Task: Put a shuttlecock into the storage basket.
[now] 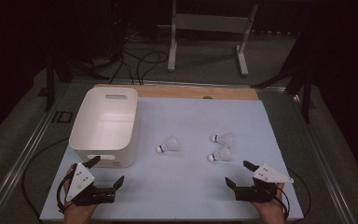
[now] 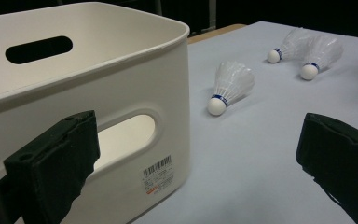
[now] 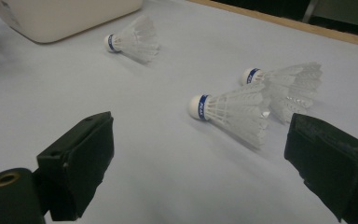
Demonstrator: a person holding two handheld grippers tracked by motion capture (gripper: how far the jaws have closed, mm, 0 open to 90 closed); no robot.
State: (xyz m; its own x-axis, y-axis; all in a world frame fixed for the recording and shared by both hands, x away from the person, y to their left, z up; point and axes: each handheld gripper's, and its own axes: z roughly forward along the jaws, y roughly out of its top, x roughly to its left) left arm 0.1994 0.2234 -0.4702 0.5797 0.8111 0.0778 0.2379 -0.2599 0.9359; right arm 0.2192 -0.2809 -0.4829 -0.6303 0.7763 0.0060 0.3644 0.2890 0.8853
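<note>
Dim room, soft shadows (mild blur)

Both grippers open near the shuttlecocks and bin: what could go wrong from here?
The two shuttlecocks nearest the right gripper lie with feathers overlapping, so a grab may drag both. Jaws closing on feathers could crush them. The left gripper sits beside the white bin and might nudge it.
</note>
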